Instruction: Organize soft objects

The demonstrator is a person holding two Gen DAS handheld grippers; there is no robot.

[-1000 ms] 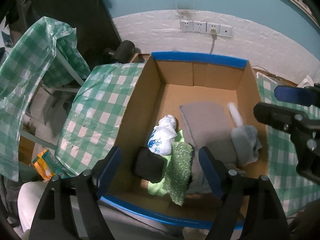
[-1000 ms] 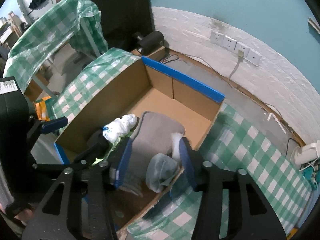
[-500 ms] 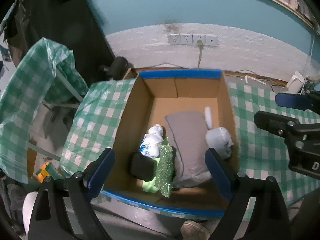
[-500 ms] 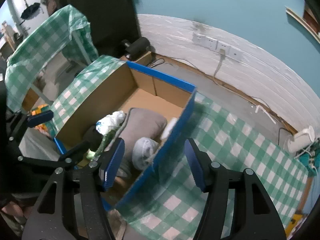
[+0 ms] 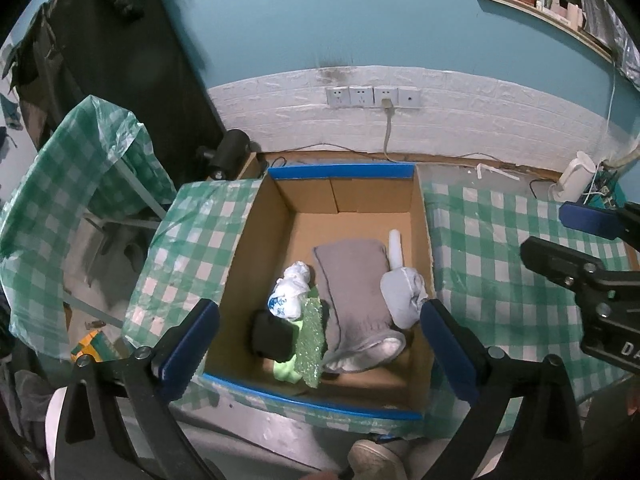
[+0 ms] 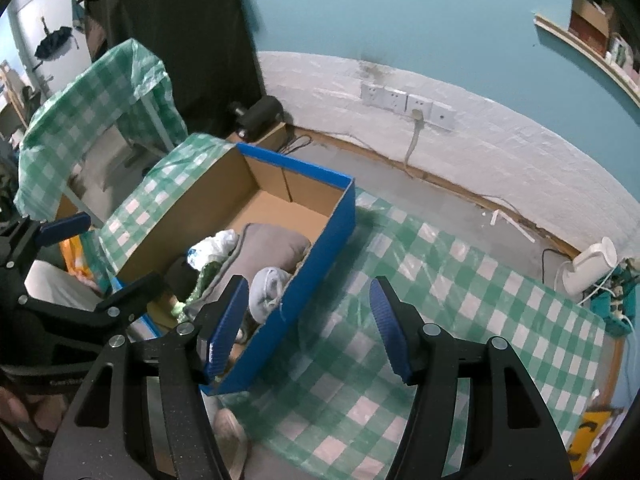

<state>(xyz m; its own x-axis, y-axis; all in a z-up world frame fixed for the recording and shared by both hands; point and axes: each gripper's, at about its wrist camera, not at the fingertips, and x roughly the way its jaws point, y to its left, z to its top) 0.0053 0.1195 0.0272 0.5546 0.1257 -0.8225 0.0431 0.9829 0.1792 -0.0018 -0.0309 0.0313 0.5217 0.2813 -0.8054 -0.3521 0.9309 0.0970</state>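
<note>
Grey, limp cloth (image 5: 354,280) in the cardboard box (image 5: 340,194) looks light and best pinched at a fold, left gripper (image 5: 320,340) opening empty, right gripper (image 6: 308,328) parted, empty.

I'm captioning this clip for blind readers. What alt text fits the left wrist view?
An open cardboard box with blue edges sits on a green checked tablecloth, holding a grey cloth, a white bag, a black item and a green sponge. The left gripper hangs above, jaws opening and empty.
</note>
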